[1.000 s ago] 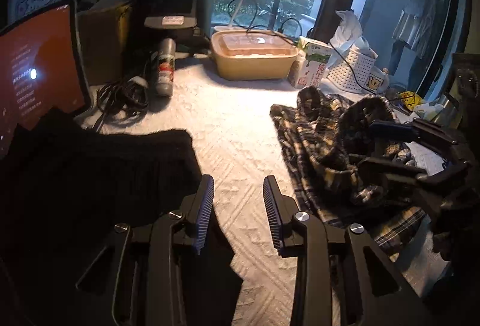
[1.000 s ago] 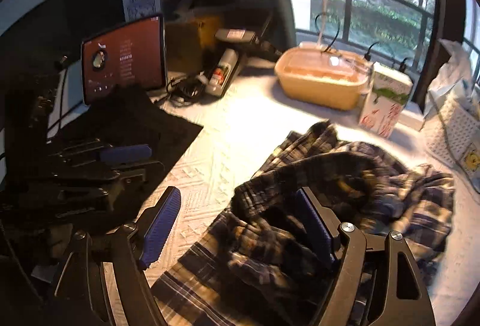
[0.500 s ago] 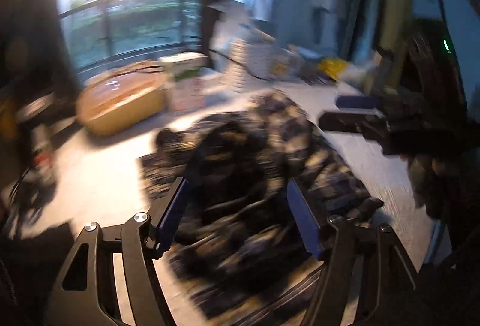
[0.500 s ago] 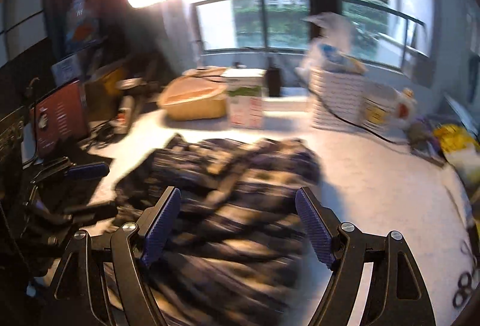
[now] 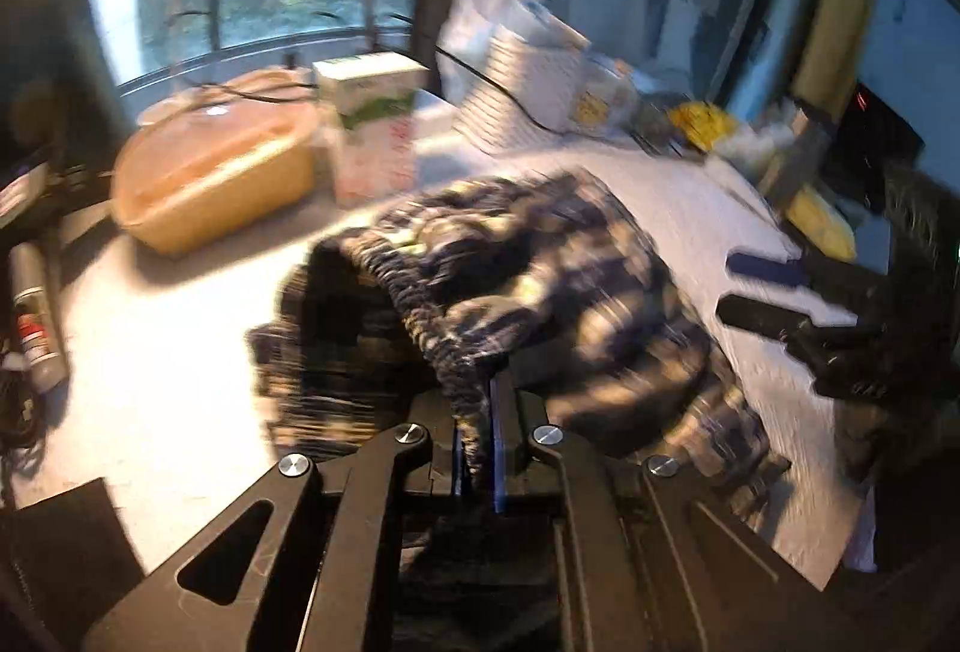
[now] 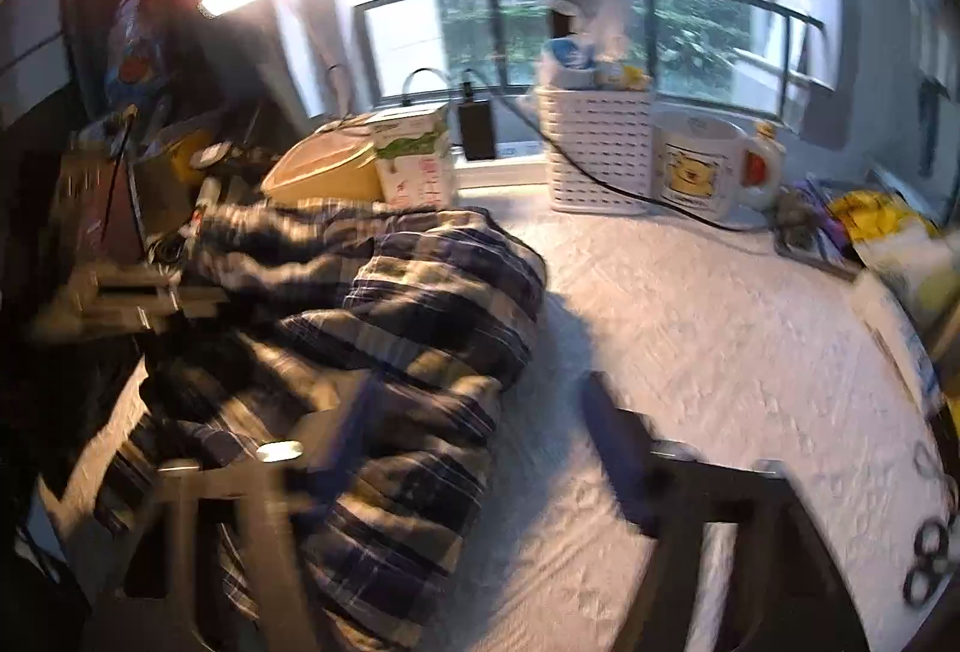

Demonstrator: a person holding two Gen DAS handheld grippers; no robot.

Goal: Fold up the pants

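The plaid pants (image 5: 528, 286) lie crumpled on the white textured table cover (image 5: 708, 208). My left gripper (image 5: 477, 436) is shut on the gathered elastic waistband of the pants. In the right wrist view the pants (image 6: 372, 328) fill the left half, blurred by motion. My right gripper (image 6: 480, 412) is open, its left finger over the plaid cloth and its right finger over bare cover. It also shows at the right of the left wrist view (image 5: 762, 292), open above the table, beside the pants.
A tan lidded container (image 5: 222, 172), a carton (image 5: 372, 123) and a white basket (image 6: 594, 147) with a cable stand near the window. A mug (image 6: 702, 172), yellow bags (image 6: 888, 232) and scissors (image 6: 930, 562) sit at the right. A spray can (image 5: 33, 316) lies at the left.
My left gripper has swung from the black cloth to the plaid pants and closed on their waistband. My right gripper has moved to the pants' right edge, still open.
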